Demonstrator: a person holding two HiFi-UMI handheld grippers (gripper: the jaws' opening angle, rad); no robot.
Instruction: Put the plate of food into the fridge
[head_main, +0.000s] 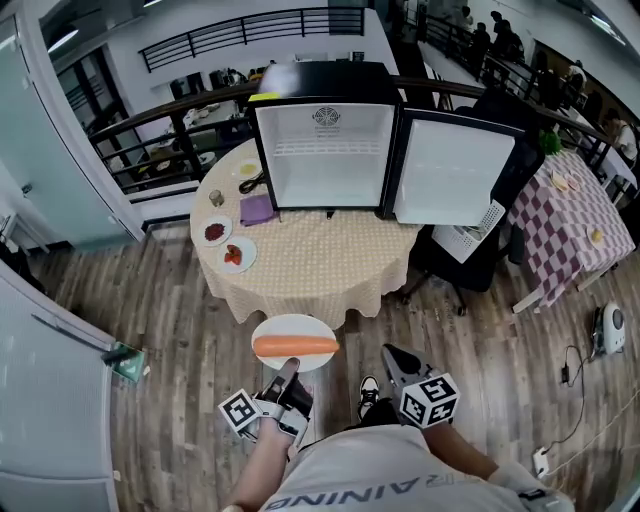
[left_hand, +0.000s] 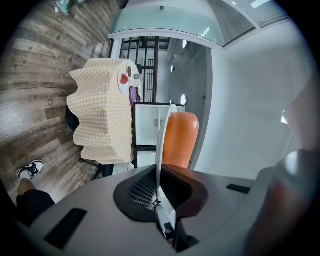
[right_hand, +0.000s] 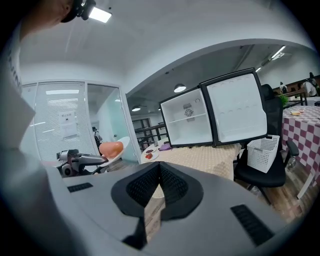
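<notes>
- My left tool (head_main: 287, 372) is clamped on the near rim of the white plate (head_main: 295, 324). In the left gripper view the rim runs edge-on between the pads.
- The plate carries one long orange piece of food (head_main: 295, 346) lying across it. It hangs over the wooden floor (head_main: 180, 340), short of the tabletop (head_main: 310, 262).
- My right tool (head_main: 398, 358) has its jaws together on nothing and sits just beside the left one.
- Ahead, the small fridge (head_main: 325, 150) stands on the tabletop with its door (head_main: 452, 172) wide open. Its white inside looks bare.
- A small dish (head_main: 215, 232) of food sits near the tabletop's left edge, apart from my plate.
- As I judge it, the plate is in hand and the fridge is ready. What is left is to carry the plate over the tabletop, set it inside the fridge and let go.
</notes>
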